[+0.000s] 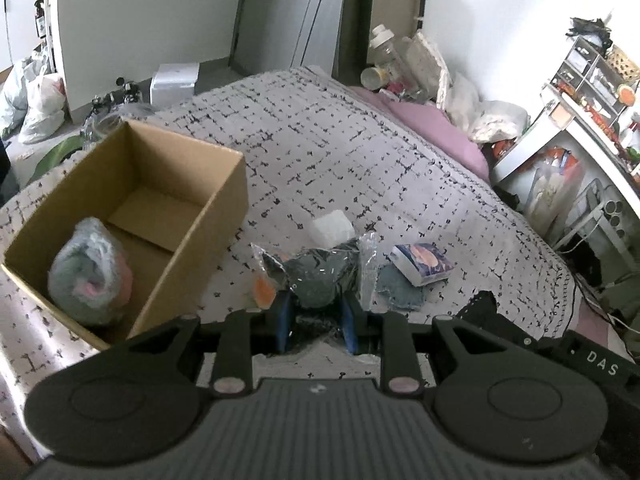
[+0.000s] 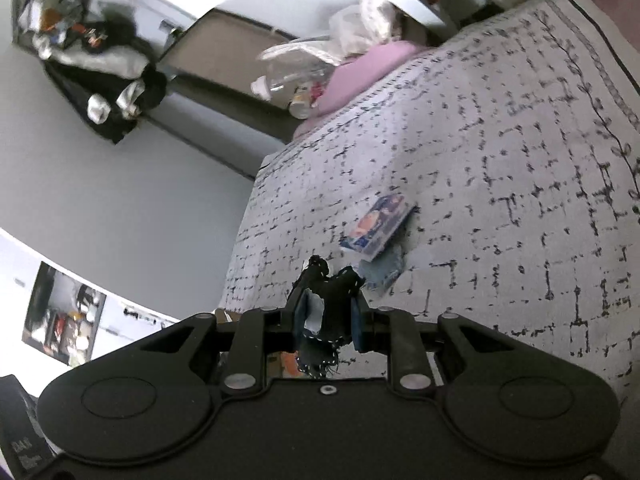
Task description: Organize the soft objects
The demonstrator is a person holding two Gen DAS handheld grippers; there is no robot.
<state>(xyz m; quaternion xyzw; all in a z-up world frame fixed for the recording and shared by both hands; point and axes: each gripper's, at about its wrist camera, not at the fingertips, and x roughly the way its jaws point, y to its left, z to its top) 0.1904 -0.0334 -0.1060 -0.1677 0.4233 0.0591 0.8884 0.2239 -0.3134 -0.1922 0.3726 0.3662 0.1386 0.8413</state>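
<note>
On right gripper [image 1: 532, 344] housing, white letters "DAS".

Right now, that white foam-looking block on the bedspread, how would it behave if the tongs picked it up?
The white block looks like foam, so it is probably very light and would squash a little under a squeeze. Its flat faces suggest that it won't roll. It rests beside a crinkly plastic bag, so that could drag along.
</note>
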